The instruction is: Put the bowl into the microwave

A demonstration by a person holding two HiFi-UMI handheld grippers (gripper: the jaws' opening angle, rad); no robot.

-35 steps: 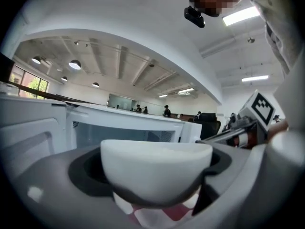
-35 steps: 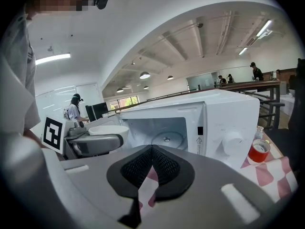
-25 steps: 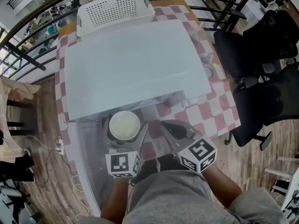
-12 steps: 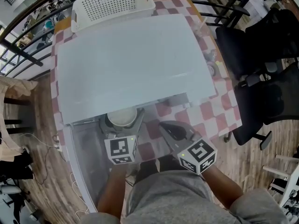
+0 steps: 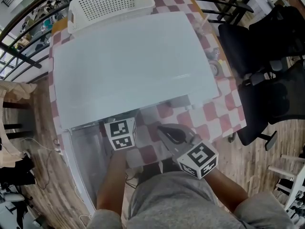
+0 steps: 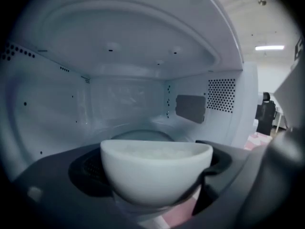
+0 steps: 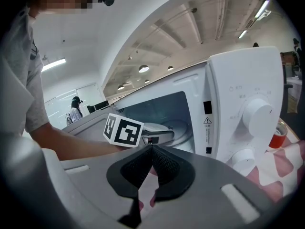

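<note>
Left claw (image 6: 152, 175), clamped on the white bowl (image 6: 157, 161), has advanced in the last second: I now hold the bowl inside the open microwave (image 5: 128, 61) cavity, unreleased. My right claw (image 7: 151, 168), closed and empty, waits outside.

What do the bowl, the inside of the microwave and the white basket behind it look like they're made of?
The bowl looks like matte white ceramic or plastic: thick smooth rim, no glare; I can't tell which. The microwave cavity seems painted metal, semi-gloss, with soft reflections and punched vent holes. The basket looks like moulded white plastic: a perforated grid.
</note>
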